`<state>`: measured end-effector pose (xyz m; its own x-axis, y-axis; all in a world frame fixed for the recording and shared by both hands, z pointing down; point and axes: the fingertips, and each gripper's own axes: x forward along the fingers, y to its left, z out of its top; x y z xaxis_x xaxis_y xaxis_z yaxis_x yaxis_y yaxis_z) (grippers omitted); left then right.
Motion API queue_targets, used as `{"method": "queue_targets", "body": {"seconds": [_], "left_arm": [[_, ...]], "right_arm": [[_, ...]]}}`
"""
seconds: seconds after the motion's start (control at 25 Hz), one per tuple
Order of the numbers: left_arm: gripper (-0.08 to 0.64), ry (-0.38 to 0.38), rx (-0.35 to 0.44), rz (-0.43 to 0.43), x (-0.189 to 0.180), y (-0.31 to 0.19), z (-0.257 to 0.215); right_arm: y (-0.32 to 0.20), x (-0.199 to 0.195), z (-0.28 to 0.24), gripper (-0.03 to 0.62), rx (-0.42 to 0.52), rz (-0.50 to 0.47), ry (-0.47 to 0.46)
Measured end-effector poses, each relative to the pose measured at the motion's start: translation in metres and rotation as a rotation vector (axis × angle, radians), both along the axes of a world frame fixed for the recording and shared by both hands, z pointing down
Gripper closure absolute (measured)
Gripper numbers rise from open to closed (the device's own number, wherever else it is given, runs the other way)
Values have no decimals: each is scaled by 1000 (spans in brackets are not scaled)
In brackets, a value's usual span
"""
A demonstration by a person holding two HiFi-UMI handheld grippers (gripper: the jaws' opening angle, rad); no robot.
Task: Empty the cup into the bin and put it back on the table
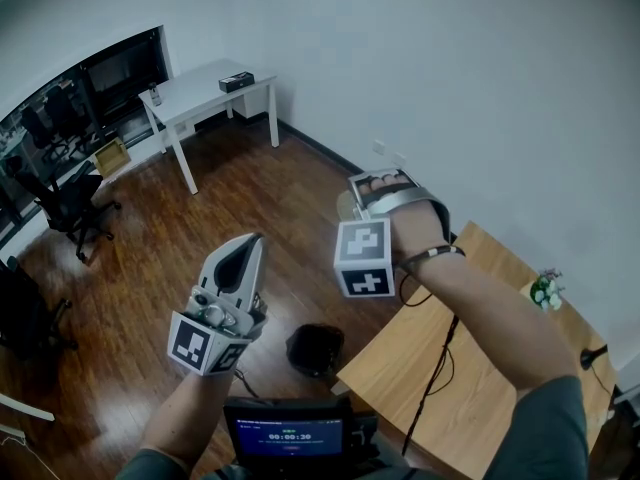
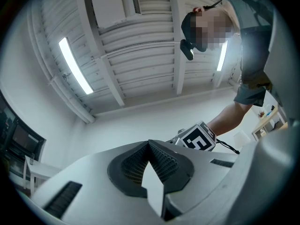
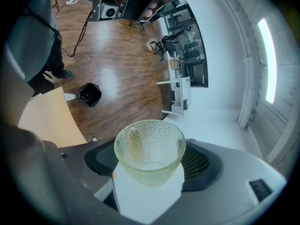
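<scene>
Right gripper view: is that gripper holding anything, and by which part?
Yes: the right gripper grips the dimpled glass cup by its narrow base, mouth pointing away. The left gripper is shut, empty.

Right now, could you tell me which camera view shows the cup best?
The right gripper view: the cup is clamped in the right tongs, its mouth facing the camera. The head view shows at most a sliver behind that gripper; the left gripper view shows none.
</scene>
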<state>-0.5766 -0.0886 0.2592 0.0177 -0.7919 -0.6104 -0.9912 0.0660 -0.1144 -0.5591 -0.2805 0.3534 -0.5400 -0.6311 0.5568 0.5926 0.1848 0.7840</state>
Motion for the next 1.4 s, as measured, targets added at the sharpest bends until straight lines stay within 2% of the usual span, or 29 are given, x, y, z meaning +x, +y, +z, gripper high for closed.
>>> {"method": "queue_targets", "body": {"seconds": [0.36, 1.4], "left_arm": [[571, 11, -1, 11, 2, 2, -1], [571, 18, -16, 3, -2, 11, 7]], "right_arm": [[6, 3, -8, 198, 14, 6, 15], [19, -11, -13, 198, 135, -65, 64]]}}
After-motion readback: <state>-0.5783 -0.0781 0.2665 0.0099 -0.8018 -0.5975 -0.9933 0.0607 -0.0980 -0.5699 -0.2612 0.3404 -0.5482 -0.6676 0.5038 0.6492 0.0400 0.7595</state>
